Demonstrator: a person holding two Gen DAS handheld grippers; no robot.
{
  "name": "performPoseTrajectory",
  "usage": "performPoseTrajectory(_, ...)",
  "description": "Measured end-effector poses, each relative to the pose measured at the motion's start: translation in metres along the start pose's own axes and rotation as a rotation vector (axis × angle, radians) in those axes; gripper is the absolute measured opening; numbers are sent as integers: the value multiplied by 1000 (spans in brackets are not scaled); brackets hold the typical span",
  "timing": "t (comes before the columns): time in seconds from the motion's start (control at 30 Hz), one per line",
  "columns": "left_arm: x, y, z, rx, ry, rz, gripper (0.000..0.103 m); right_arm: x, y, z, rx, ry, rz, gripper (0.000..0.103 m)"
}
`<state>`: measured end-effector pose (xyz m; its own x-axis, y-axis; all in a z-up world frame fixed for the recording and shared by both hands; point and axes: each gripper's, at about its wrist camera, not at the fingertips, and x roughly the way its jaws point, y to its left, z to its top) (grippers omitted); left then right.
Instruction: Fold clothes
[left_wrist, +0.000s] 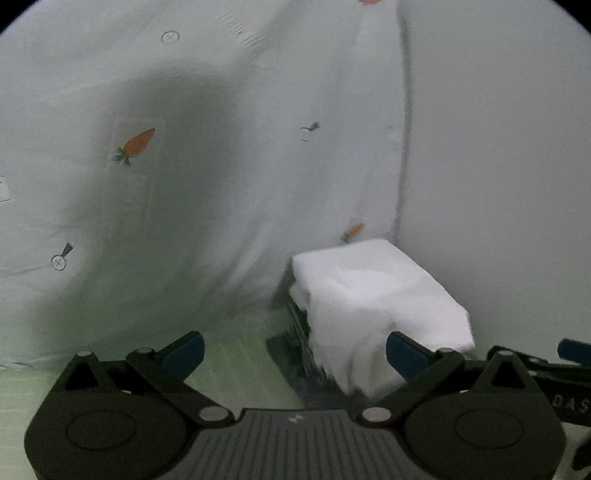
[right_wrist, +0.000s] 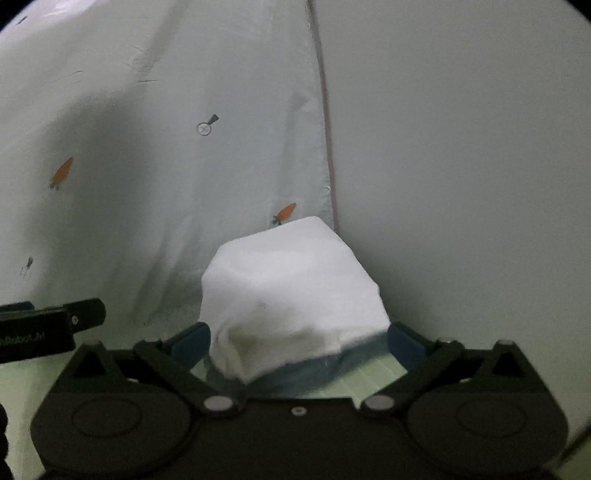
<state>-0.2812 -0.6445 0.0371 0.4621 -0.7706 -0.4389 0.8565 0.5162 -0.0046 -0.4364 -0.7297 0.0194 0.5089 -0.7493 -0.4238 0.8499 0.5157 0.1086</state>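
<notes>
My left hand-held gripper (left_wrist: 294, 350) and right hand-held gripper (right_wrist: 298, 341) both stand spread wide, pinching nothing. Just ahead, the folded white cloth bundle (right_wrist: 291, 291) rests on the pale green striped bench (left_wrist: 236, 354) (blurred). Behind hangs a white carrot-printed sheet (left_wrist: 221, 147), beside a plain white wall (right_wrist: 461, 166).

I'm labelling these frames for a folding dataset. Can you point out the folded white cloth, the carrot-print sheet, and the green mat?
folded white cloth (right_wrist: 291, 288): right wrist view, middle of its top face.
carrot-print sheet (left_wrist: 221, 166): left wrist view, plain stretch right of a carrot.
green mat (left_wrist: 236, 354): left wrist view, bare strip ahead of the gripper.
</notes>
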Motion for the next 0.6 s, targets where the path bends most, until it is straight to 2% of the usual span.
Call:
performPoseTrajectory(0.1,-39,9,-20,24,20,-21,103,-37,4,-23,12,4,-26,103)
performPoseTrajectory(0.23,-76,25,-45,6,59,-64,103,-76,9,-50,23,28,-66,103)
performPoseTrajectory(0.6,-136,46,-95,23,122,-128,103,-151,29,-97,-13,77,-113,103)
